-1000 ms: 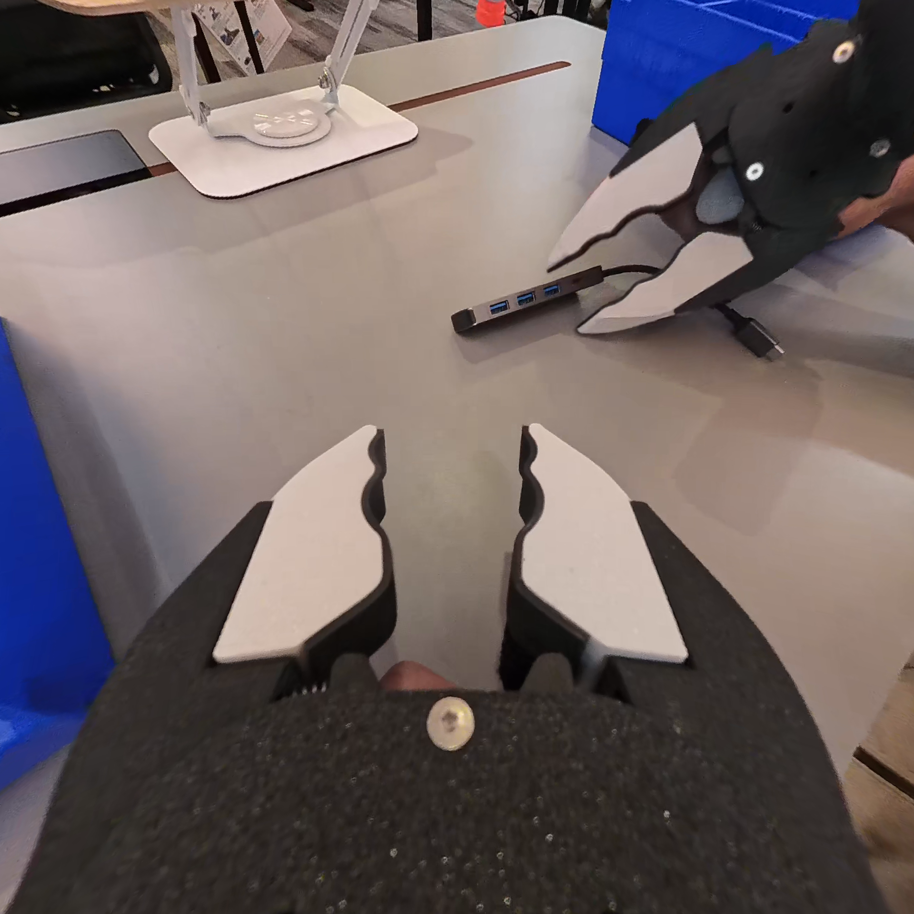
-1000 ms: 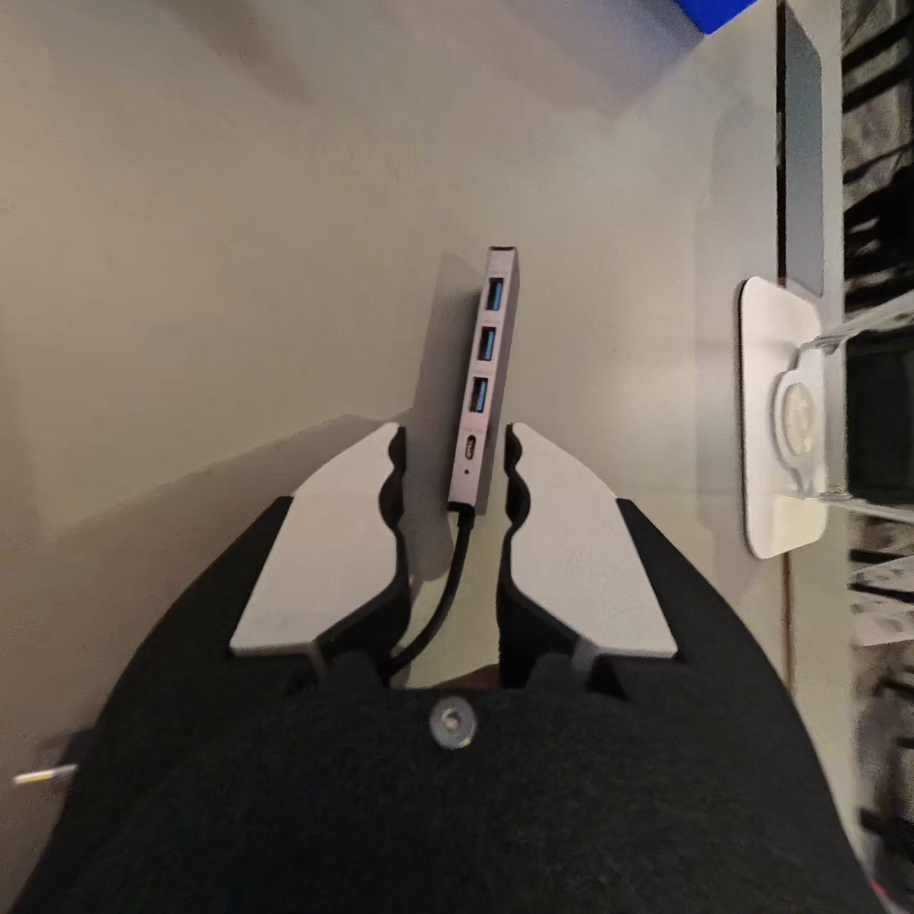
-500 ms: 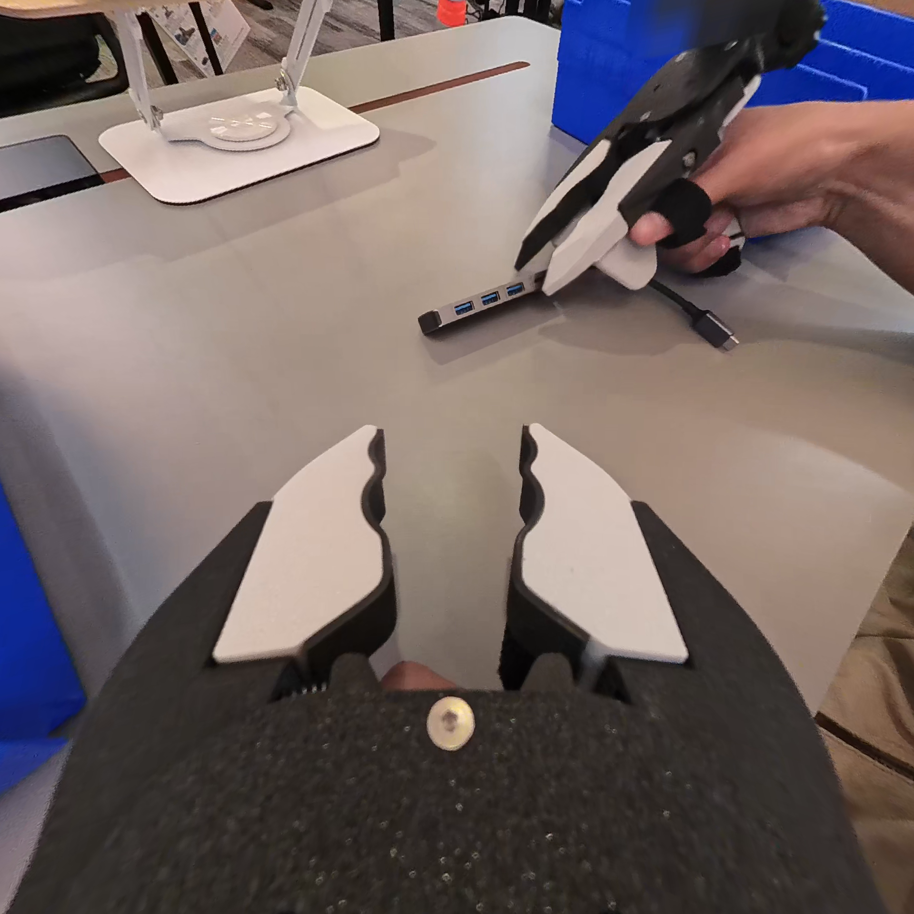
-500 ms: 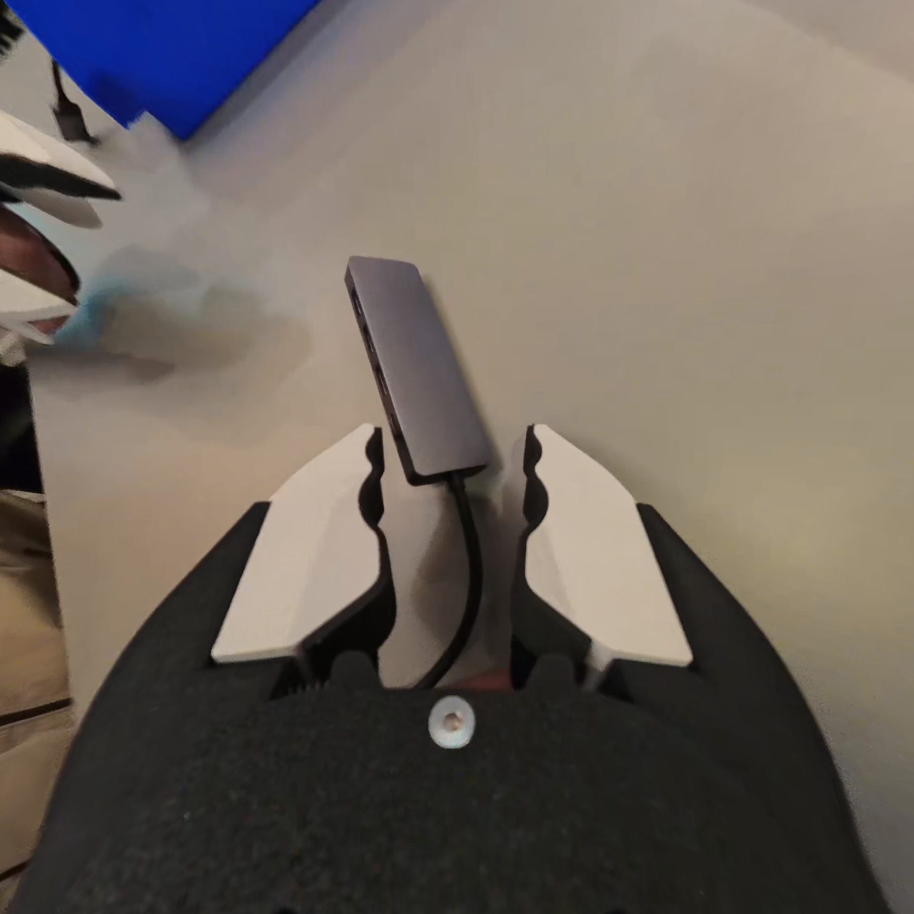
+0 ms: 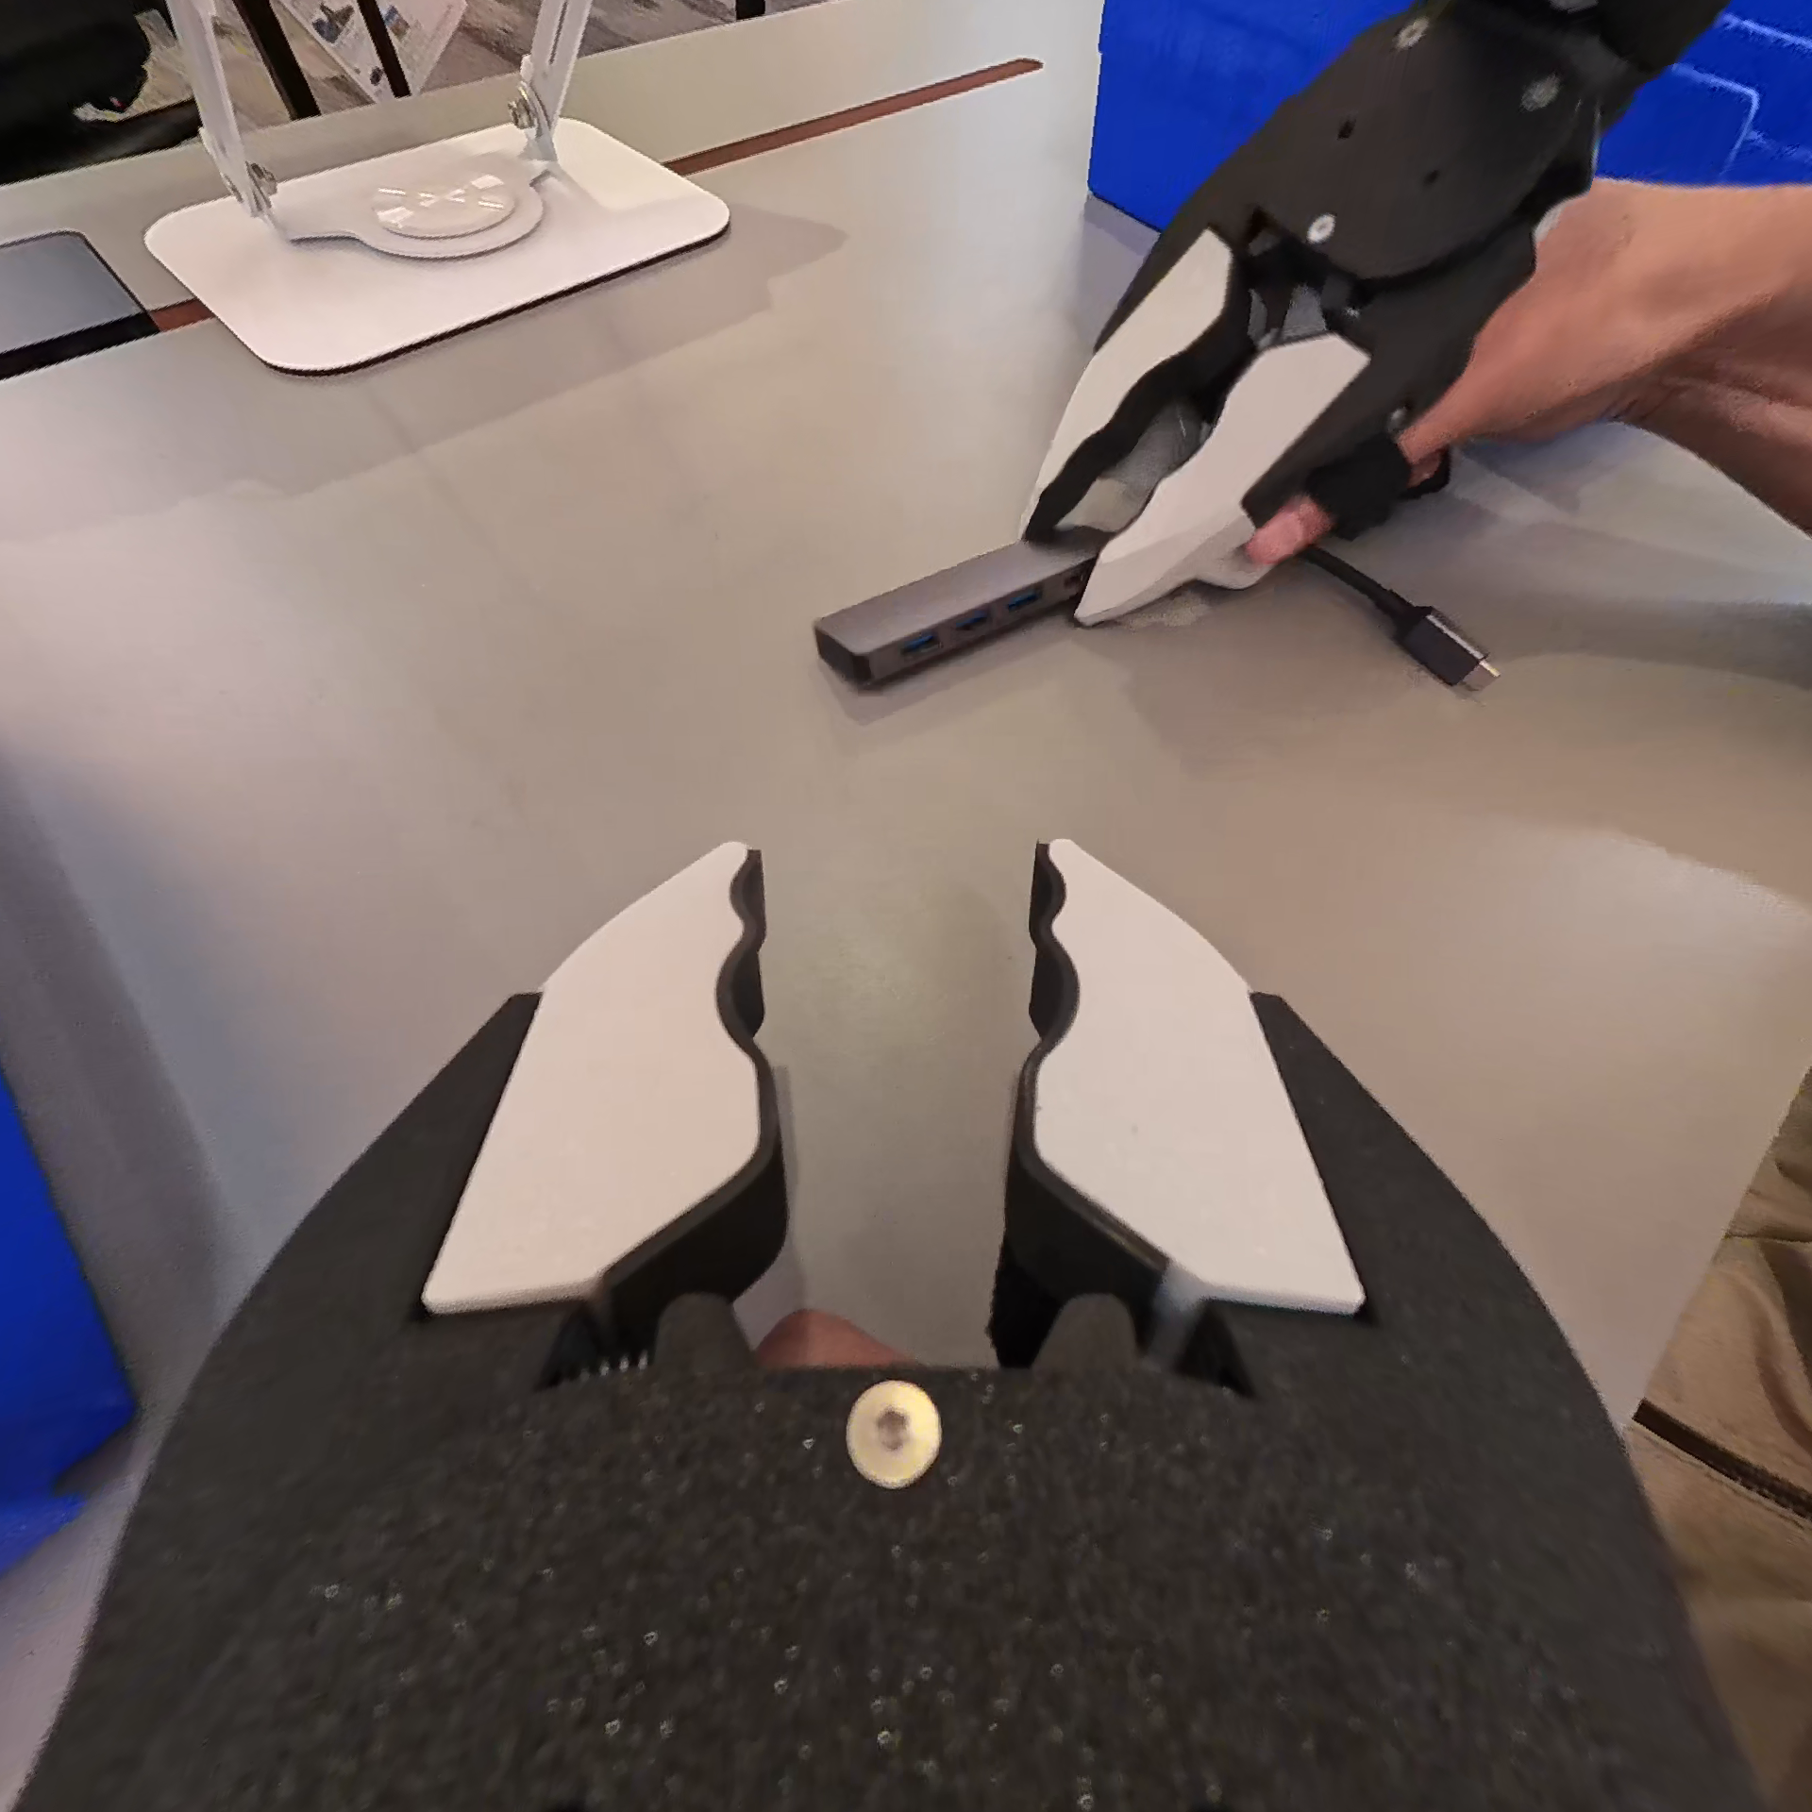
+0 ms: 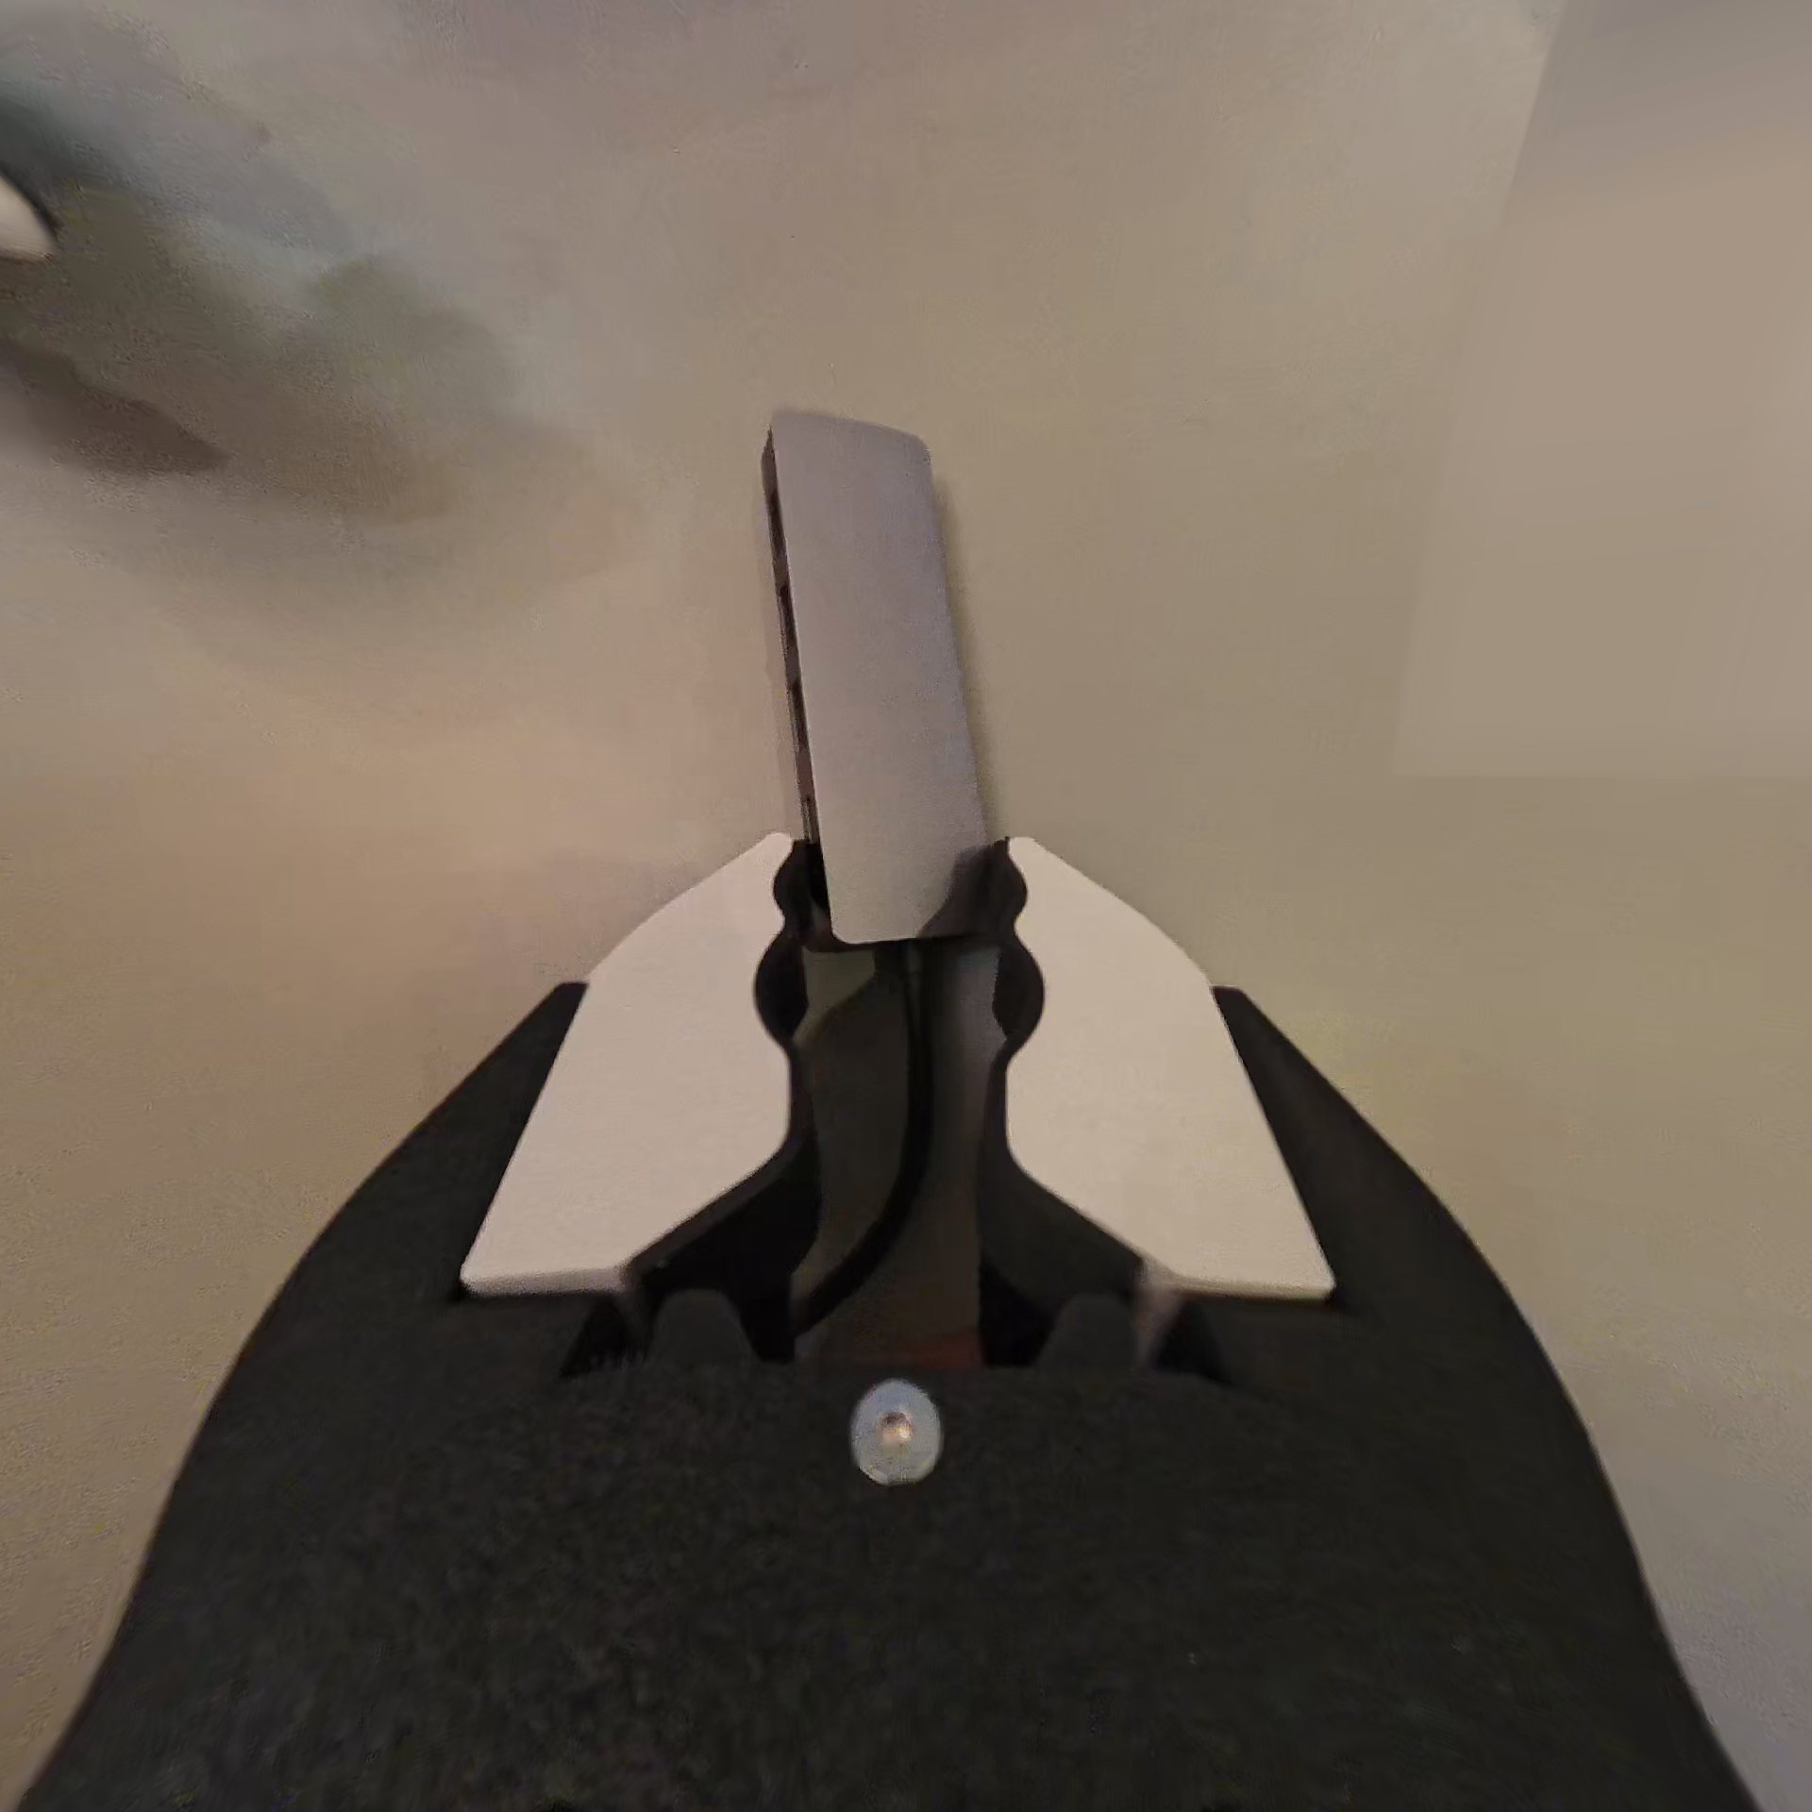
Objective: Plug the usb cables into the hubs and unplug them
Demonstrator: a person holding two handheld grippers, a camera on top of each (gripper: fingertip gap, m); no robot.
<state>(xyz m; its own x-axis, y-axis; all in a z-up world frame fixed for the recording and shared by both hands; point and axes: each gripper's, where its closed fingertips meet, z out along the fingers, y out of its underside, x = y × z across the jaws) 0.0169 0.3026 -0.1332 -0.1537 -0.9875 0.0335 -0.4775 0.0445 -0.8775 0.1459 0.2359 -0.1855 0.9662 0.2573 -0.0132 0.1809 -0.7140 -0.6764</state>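
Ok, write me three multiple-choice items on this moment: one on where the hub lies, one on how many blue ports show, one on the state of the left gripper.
1. Where is the cable end of the USB hub?
A. inside the blue bin
B. between the right gripper's fingers, on the grey table
C. on the white stand base

2. How many blue ports show along the hub's side in the left wrist view?
A. one
B. three
C. five

3. What state is the left gripper in?
A. open and empty
B. shut on the hub
C. shut on a cable plug

Key: 1 B, the right gripper's fingers flank the hub's cable end in both views. 2 B, three blue sockets stand in a row. 3 A, bare table shows between its spread fingers.
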